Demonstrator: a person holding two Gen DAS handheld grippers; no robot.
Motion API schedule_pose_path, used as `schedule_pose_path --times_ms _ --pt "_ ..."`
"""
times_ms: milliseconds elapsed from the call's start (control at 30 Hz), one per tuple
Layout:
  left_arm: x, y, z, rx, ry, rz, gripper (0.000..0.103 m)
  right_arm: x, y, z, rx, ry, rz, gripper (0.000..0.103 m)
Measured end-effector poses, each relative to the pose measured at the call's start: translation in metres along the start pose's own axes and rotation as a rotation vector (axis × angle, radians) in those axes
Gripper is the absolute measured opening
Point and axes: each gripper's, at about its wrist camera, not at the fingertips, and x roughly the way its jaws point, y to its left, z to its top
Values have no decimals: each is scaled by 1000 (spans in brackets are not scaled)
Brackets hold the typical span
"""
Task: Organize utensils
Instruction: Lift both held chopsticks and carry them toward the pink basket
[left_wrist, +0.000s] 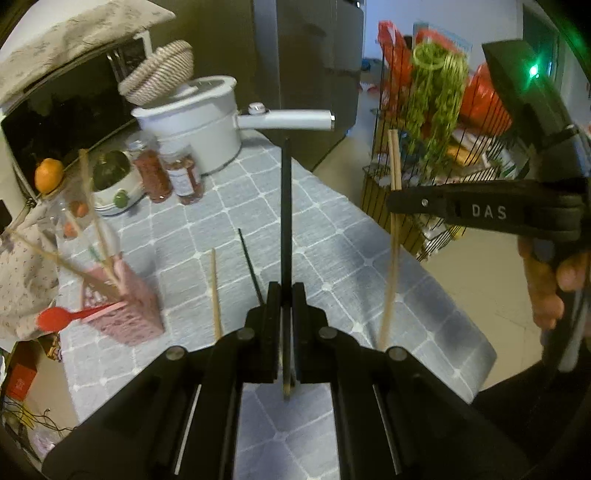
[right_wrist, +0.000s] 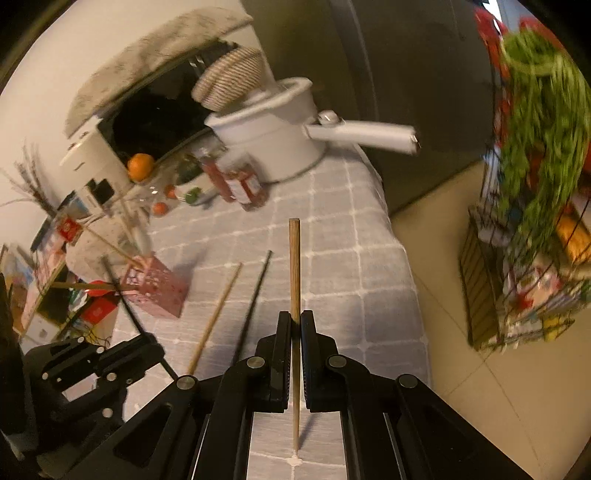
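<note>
My left gripper (left_wrist: 286, 295) is shut on a black chopstick (left_wrist: 286, 206) that stands up out of its jaws. My right gripper (right_wrist: 294, 325) is shut on a wooden chopstick (right_wrist: 294, 266), also upright. In the left wrist view the right gripper (left_wrist: 397, 201) hangs at the right, above the table's edge, with its wooden chopstick (left_wrist: 392, 258). One wooden chopstick (left_wrist: 215, 295) and one black chopstick (left_wrist: 250, 266) lie on the grey checked tablecloth (left_wrist: 332, 240). A pink utensil holder (left_wrist: 125, 306) at the left holds several sticks and a red spoon (left_wrist: 55, 319).
At the back of the table stand a white pot with a long handle (left_wrist: 192, 122), two red jars (left_wrist: 170, 173) and a microwave (left_wrist: 55, 122). A wire rack with a green plant (left_wrist: 436, 110) stands on the floor past the table's right edge.
</note>
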Motion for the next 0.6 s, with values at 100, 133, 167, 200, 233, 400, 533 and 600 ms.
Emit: schedule_pose_path --times_ms 100,133,167,200,233,400,533,600 --pt "-24 11 -6 -5 -47 5 6 -14 18 0 -61 -47 -7 5" --pt "-31 15 -7 -5 -62 10 6 -18 25 0 -83 -64 -13 5" --pt "-36 18 -8 -7 -76 13 6 -20 31 1 -97 -75 -12 5" --pt "-42 20 -8 -11 -90 16 6 -22 36 2 -109 -85 -11 5" --pt "-49 24 -8 -18 -110 17 6 -24 41 3 -120 -95 -11 5" --pt "-84 39 -9 -44 -217 2 6 -37 67 9 -163 -154 14 5" --pt "-106 49 -6 -52 -285 28 6 -45 89 18 -187 -195 47 5" --pt "-118 59 -6 -78 -321 38 6 -49 98 20 -197 -210 61 5"
